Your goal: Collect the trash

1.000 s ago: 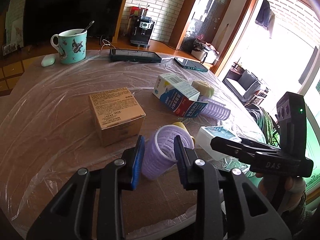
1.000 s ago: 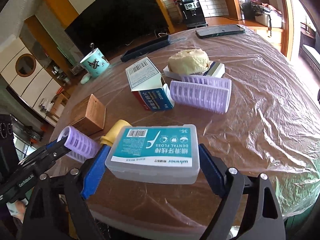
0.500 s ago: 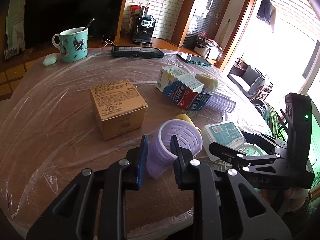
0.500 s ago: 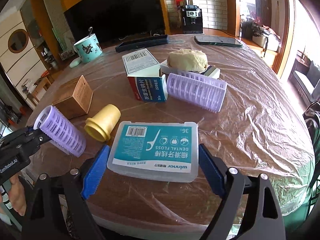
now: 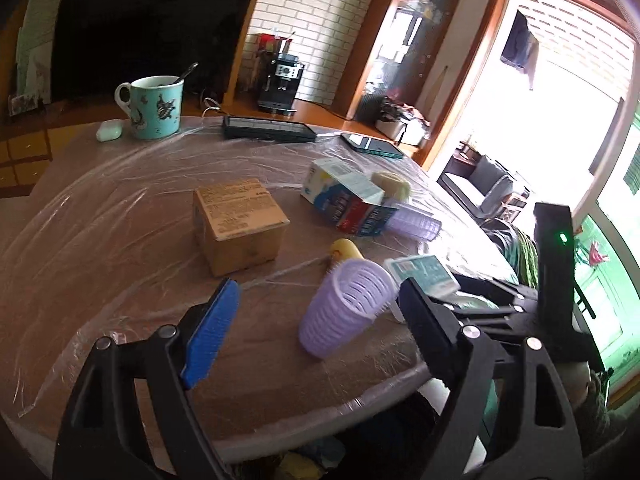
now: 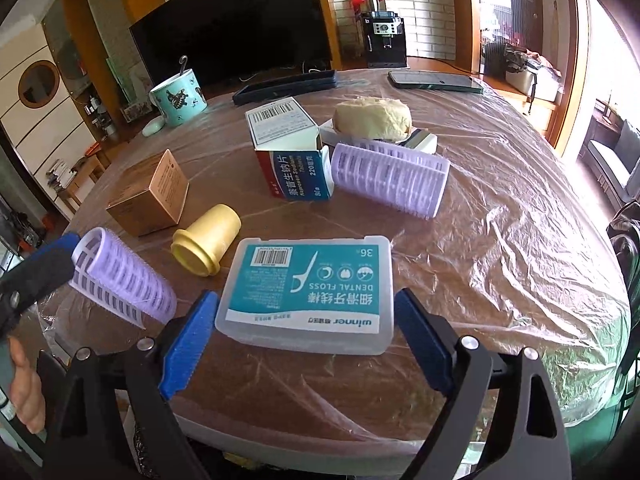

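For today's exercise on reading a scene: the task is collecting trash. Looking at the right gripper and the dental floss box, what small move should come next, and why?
Probably closing the right gripper on the dental floss box. The box lies flat on the table between the blue pads, with a gap showing at each side, and the jaws are opening, so nothing is gripped.

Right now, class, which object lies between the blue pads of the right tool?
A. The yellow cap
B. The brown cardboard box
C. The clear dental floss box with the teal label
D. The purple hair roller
C: in the right wrist view the dental floss box lies on the table between the right tool's blue pads, whose jaws are opening.
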Demonstrator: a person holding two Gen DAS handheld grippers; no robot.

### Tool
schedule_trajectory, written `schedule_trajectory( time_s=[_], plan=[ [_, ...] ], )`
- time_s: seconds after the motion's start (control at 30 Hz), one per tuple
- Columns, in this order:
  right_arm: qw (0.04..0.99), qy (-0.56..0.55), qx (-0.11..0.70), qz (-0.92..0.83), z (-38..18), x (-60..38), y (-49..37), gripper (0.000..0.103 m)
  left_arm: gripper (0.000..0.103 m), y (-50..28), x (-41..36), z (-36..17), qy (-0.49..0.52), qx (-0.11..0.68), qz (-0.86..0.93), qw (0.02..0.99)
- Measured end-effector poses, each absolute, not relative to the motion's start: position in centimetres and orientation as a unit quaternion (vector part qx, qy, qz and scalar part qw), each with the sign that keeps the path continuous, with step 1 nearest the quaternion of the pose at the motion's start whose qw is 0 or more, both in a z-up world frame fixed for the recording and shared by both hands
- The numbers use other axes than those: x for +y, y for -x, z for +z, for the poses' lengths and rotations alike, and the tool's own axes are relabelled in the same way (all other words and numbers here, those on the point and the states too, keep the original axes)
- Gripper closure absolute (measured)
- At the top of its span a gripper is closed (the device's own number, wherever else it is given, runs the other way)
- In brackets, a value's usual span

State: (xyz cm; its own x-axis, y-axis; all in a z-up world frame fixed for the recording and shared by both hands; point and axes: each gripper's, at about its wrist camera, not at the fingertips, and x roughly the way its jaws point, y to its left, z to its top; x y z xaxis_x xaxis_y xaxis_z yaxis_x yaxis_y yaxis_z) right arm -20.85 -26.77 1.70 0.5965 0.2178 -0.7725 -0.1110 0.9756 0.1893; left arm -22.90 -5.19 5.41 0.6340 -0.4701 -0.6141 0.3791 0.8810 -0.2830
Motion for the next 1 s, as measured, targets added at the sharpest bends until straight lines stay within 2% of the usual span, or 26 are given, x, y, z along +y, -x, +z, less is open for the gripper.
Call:
schedule_trajectory(
  time_s=[0.2,0.3,0.43,0.53,0.9,1.0],
  plan=[
    [0.892,-0.052,0.440,0.090,1.6,-26.6,20.4,0.015,0.020,23.0,-8.4,4.1,-0.003,0.359,-0.242,0.901],
    [0.894,-0.034,0.439,0.082,1.5,-26.1,20.0,0.015,0.025,22.0,-9.3,3.6,-0.023,0.363,-0.223,0.904],
    [0.894,-0.007,0.440,0.081,1.3,-25.5,19.8,0.016,0.059,20.9,-9.4,2.9,-0.019,0.379,-0.219,0.899],
    [0.897,0.008,0.435,0.082,1.2,-25.3,20.0,0.019,0.060,20.7,-8.9,3.0,-0.009,0.378,-0.212,0.901],
    [0.889,-0.101,0.427,0.135,2.9,-28.1,21.1,0.020,0.060,21.8,-7.3,4.3,0.014,0.369,-0.210,0.905],
    [0.890,-0.095,0.428,0.126,3.0,-28.3,21.2,0.020,0.060,22.1,-7.0,4.6,0.018,0.369,-0.210,0.905]
  ],
)
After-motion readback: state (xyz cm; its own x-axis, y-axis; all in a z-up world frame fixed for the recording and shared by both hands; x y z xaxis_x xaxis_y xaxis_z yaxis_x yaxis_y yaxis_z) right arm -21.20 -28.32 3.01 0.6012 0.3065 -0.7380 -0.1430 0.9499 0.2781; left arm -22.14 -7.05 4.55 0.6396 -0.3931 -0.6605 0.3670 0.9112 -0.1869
